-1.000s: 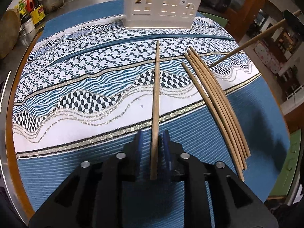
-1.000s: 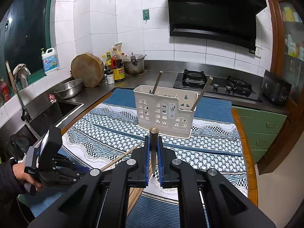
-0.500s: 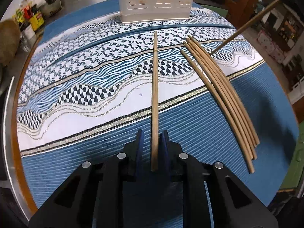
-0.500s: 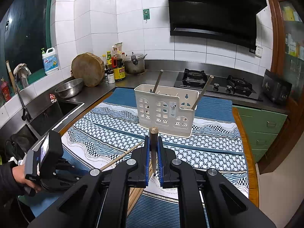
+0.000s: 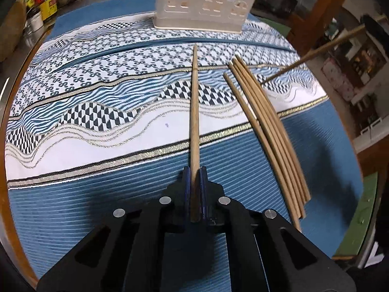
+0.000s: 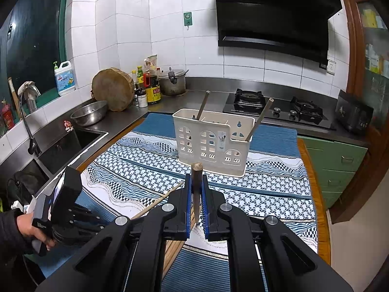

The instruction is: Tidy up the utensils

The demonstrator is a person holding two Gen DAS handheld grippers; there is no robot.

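**Both grippers holding chopsticks before the holder**

The left gripper [image 5: 193, 170] clamps a chopstick [image 5: 194, 112] pointing toward the white holder [image 5: 201, 2]. Loose chopsticks [image 5: 267, 131] lie just beside it on the tablecloth [image 5: 97, 131]. The right gripper [image 6: 195, 177] pinches a second chopstick [image 6: 196, 180]. Two utensils [image 6: 203, 104] lean inside the holder.

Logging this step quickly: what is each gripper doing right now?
Left gripper: closed on a chopstick.
Right gripper: closed on a dark-tipped chopstick.
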